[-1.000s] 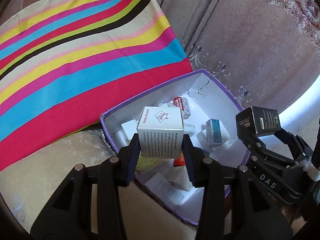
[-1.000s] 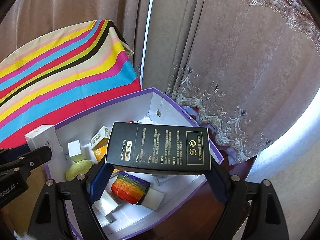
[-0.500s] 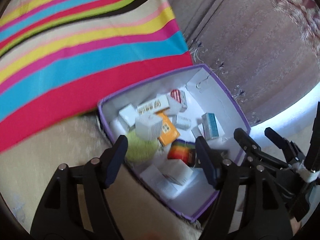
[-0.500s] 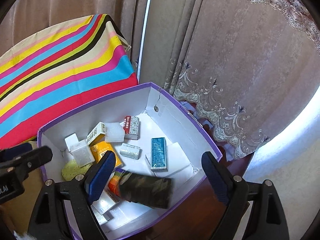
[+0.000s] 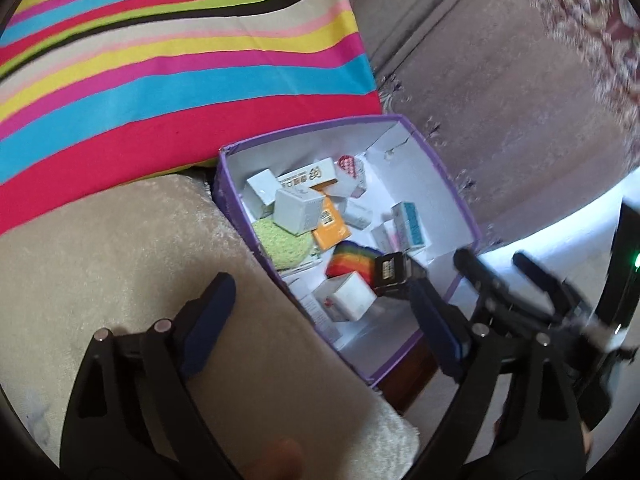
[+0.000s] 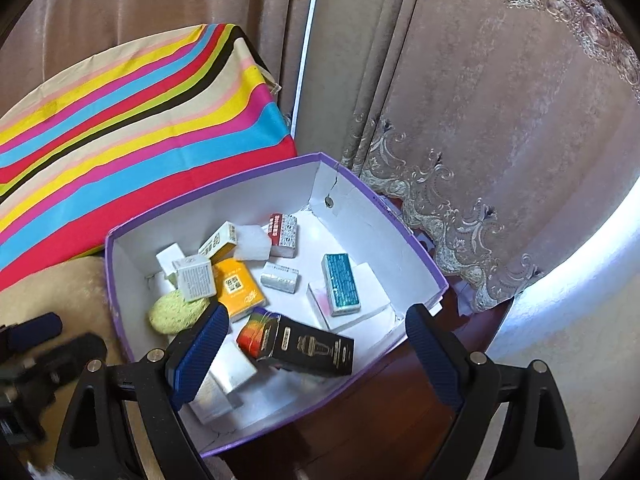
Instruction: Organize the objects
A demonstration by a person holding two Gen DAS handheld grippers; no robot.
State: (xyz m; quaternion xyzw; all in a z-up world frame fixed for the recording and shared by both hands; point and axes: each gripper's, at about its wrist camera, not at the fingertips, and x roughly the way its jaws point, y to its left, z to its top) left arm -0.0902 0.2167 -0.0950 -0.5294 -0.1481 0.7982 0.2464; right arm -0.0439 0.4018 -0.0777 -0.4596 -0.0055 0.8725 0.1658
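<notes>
A purple-rimmed white cardboard box [image 5: 456, 200] [image 6: 420, 248] holds several small packages. The white cube carton [image 5: 298, 210] [image 6: 194, 278] lies among them near the left wall. The black carton [image 5: 392, 272] [image 6: 312, 346] rests on a rainbow roll [image 5: 352, 260] [image 6: 254, 332] at the near side. My left gripper [image 5: 320, 320] hovers over the box's near-left corner, its jaws opening, with nothing gripped. My right gripper [image 6: 318, 354] stands open just above the black carton without touching it. Each gripper shows at the edge of the other's view [image 5: 520, 280] [image 6: 36, 340].
A striped cloth [image 5: 160, 60] [image 6: 140, 120] lies behind the box and a beige plush cushion [image 5: 120, 260] to its left. Curtains [image 6: 500, 120] hang behind. The box sits on dark wood [image 6: 380, 420]. Inside are a green pad [image 6: 176, 312], an orange carton [image 6: 240, 292] and a teal carton [image 6: 340, 284].
Both grippers opened and let go. The white cube carton dropped into the box from the left gripper, the black carton from the right. The left gripper shifted left over the cushion.
</notes>
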